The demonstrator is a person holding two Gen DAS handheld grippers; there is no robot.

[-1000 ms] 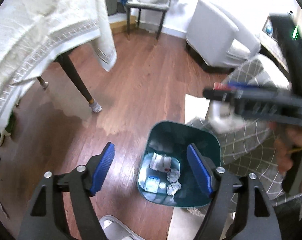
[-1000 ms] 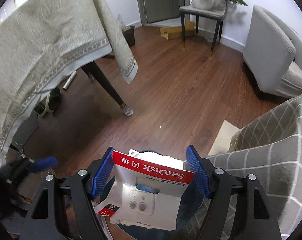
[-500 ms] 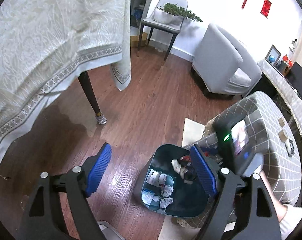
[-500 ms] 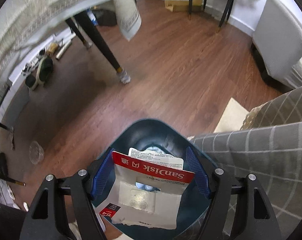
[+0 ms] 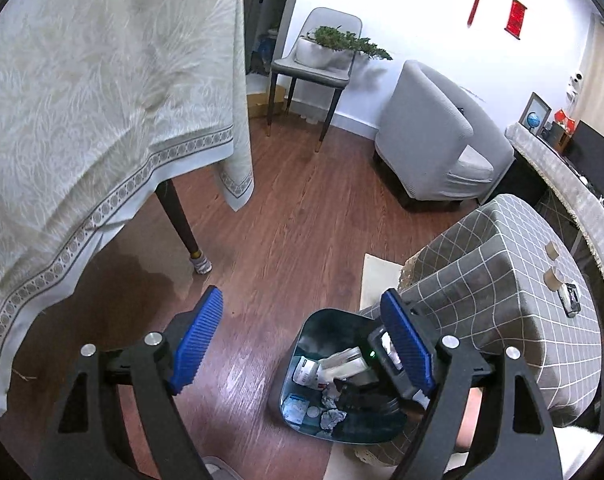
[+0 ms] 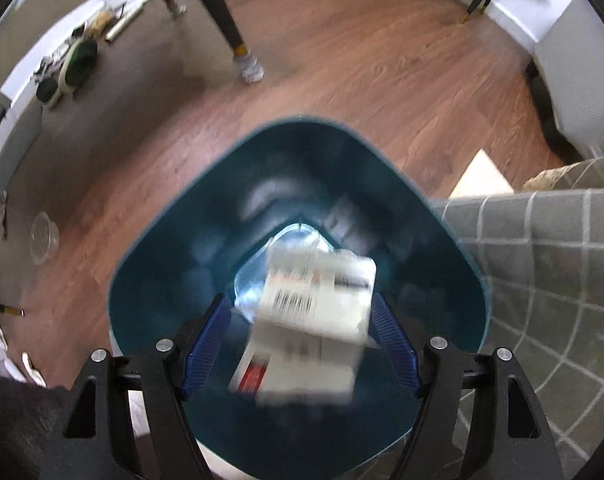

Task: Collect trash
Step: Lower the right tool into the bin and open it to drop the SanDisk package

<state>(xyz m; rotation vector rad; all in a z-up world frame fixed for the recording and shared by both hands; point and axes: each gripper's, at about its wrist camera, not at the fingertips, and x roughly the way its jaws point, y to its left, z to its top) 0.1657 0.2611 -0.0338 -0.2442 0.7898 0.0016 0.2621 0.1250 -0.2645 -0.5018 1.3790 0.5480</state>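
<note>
A dark teal trash bin (image 5: pixel 297 364) stands on the wood floor beside a checked grey ottoman; it also fills the right wrist view (image 6: pixel 149 256). Several crumpled scraps and packets (image 5: pixel 330 416) lie at its bottom. My right gripper (image 6: pixel 302 344) is open just above the bin mouth. A white SanDisk card package (image 6: pixel 314 320), blurred and tilted, is loose between its blue fingers, over the bin's inside. In the left wrist view the right gripper (image 5: pixel 366 368) reaches into the bin. My left gripper (image 5: pixel 302 340) is open and empty, high above the floor left of the bin.
A table with a cream tablecloth (image 5: pixel 101 120) and dark leg (image 5: pixel 181 232) stands left. The checked ottoman (image 5: pixel 502 288) touches the bin's right side. A grey armchair (image 5: pixel 434 140) and a chair with a plant (image 5: pixel 322 56) stand at the back. Shoes (image 6: pixel 73 68) and a clear cup (image 6: pixel 43 236) lie on the floor.
My right gripper has gone down to the bin mouth, and the SanDisk package, held upright before, has tipped over and blurred loose between the fingers. My left gripper has risen and pulled back.
</note>
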